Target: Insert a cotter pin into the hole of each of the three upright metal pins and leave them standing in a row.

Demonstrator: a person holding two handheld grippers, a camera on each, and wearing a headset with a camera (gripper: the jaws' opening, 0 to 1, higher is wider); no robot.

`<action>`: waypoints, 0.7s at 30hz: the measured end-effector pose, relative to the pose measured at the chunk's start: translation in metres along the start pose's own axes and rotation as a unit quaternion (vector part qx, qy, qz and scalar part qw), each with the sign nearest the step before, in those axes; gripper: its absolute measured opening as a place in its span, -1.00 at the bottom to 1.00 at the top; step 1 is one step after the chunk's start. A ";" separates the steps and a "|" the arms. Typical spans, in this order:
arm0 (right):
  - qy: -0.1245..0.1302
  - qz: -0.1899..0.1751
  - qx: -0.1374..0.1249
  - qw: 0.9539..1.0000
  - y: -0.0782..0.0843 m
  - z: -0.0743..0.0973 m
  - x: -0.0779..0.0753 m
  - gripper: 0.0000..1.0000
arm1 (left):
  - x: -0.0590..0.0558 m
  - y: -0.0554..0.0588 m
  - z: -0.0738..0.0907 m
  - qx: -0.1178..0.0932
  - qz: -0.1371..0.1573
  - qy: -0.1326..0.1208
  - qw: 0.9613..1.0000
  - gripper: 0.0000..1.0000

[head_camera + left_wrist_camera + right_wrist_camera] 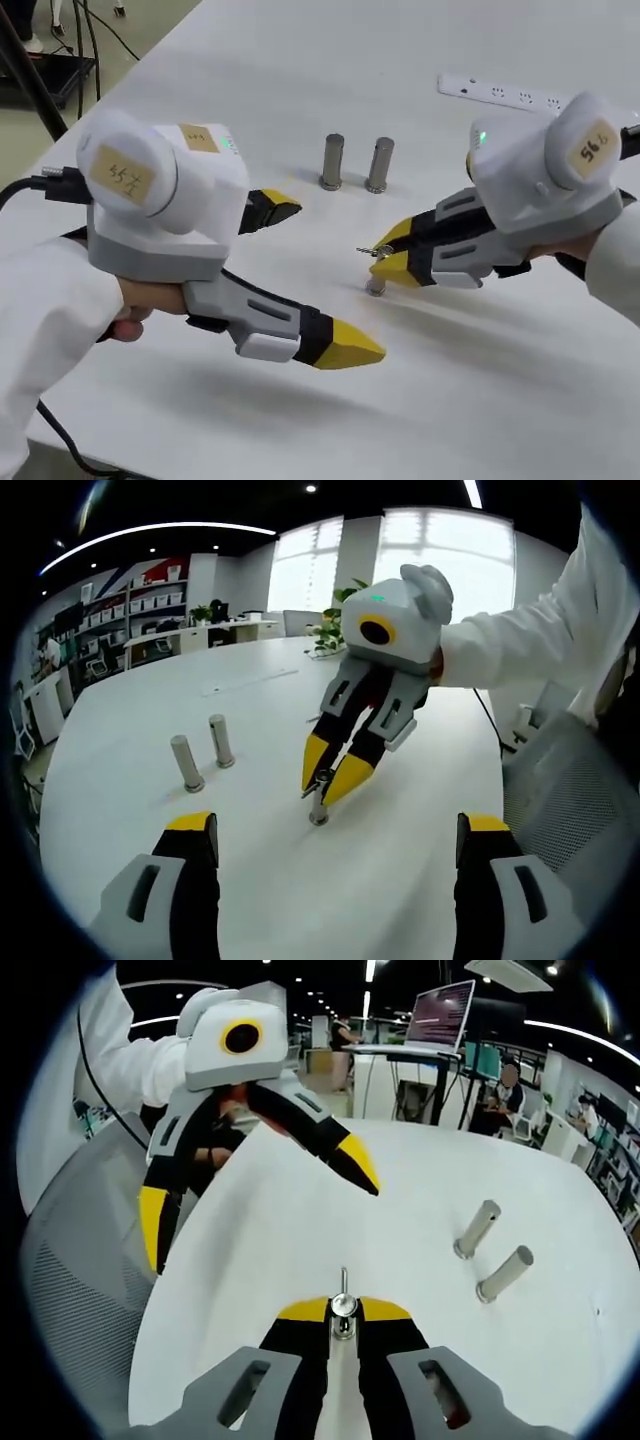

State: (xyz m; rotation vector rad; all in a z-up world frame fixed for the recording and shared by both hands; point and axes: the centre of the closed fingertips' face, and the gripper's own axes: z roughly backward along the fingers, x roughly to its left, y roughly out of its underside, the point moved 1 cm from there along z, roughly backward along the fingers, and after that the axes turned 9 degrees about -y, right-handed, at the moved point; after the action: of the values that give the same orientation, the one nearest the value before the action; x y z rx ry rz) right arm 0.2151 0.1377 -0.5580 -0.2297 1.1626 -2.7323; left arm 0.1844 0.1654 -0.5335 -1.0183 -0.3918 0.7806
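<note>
The white table (pixel 200 60) carries two metal pins (pixel 332 161) upright just beside each other, a third pin (pixel 375 287) standing apart, and a power strip (pixel 500 95) farther back.

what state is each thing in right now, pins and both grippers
left gripper, open, holding nothing
right gripper, shut on the cotter pin
near metal pin, upright, top hidden by the jaws
cotter pin, gripped at the near metal pin's top, cannot tell if through the hole
far metal pins, both upright, side by side, no cotter pin showing
</note>
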 end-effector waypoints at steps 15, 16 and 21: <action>0.018 -0.014 -0.003 1.000 0.002 0.007 -0.016 -0.92 | 0.001 0.002 -0.001 0.002 0.001 0.001 1.000 0.95; 0.018 -0.013 -0.002 1.000 0.003 0.007 -0.017 -0.92 | 0.000 0.002 -0.001 0.003 0.001 0.001 1.000 0.95; 0.014 -0.010 0.000 1.000 0.005 0.005 -0.015 -0.92 | 0.001 0.003 -0.001 0.006 0.009 -0.001 1.000 0.96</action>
State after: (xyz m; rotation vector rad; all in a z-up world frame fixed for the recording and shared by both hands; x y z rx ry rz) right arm 0.2315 0.1341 -0.5588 -0.2057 1.1742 -2.7610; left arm 0.1842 0.1668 -0.5368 -1.0115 -0.3797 0.7992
